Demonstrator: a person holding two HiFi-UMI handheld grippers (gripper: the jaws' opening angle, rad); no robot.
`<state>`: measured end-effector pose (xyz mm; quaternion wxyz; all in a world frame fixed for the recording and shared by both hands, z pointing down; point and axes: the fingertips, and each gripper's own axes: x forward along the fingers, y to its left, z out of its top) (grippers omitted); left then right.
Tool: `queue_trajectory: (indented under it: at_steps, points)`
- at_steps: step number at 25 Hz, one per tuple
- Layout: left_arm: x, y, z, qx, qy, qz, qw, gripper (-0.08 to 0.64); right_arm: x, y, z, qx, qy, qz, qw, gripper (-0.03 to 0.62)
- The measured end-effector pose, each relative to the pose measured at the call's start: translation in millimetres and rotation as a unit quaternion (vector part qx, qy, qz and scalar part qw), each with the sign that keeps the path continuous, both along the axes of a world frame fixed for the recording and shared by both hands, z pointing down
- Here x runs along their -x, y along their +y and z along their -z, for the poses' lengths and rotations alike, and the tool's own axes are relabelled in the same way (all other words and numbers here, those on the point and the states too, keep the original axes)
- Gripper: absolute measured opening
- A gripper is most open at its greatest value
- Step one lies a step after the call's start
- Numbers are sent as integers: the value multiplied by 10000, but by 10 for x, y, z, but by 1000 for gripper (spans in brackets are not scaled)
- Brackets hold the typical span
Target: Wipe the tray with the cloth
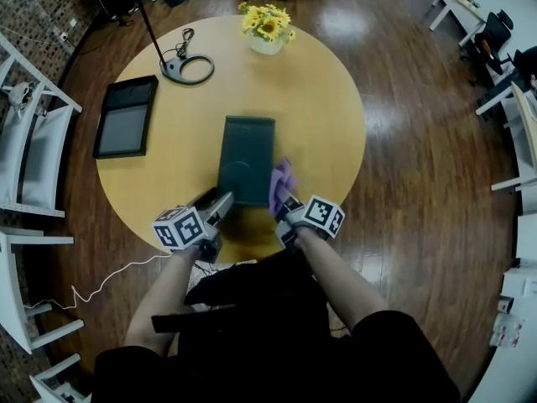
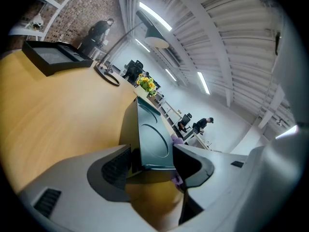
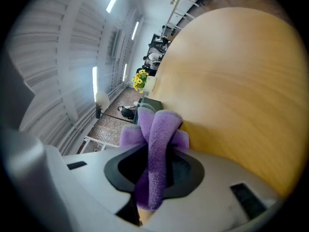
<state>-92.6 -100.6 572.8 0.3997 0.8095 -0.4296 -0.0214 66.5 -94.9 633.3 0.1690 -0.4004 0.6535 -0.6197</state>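
A dark green tray [image 1: 246,159] lies lengthwise in the middle of the round yellow table [image 1: 327,116]. My left gripper [image 1: 225,201] is at the tray's near left corner. In the left gripper view the tray [image 2: 153,139] has its near rim between the pads, and the left gripper [image 2: 153,162] is shut on it, rolled on its side. My right gripper [image 1: 284,206] is shut on a folded purple cloth [image 1: 282,183] that sticks out beside the tray's near right edge. In the right gripper view the cloth [image 3: 157,134] stands up between the jaws of the right gripper [image 3: 154,170].
A black flat panel [image 1: 126,116] lies at the table's left. A lamp with a ring base [image 1: 188,69] and a vase of yellow flowers [image 1: 267,30] stand at the far side. White chairs [image 1: 33,154] stand left of the table.
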Motion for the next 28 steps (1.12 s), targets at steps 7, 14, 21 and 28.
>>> queue_trajectory:
  at_steps: [7,14,21,28]
  points:
    - [76,-10,-32,36,358,290,9989,255,75,234,-48,235,-580,-268,9977,86]
    - [89,14,-30,-80,471,668,9966,254,72,445,-17,367,-988,-388,9937,86]
    - [148,-11,-69,-86,385,978,9944,209,90,451,190,302,-1172,87,9926,87]
    - [198,8,-85,13,439,1361,9897,206,-100,105,725,-392,-1183,908,9880,87]
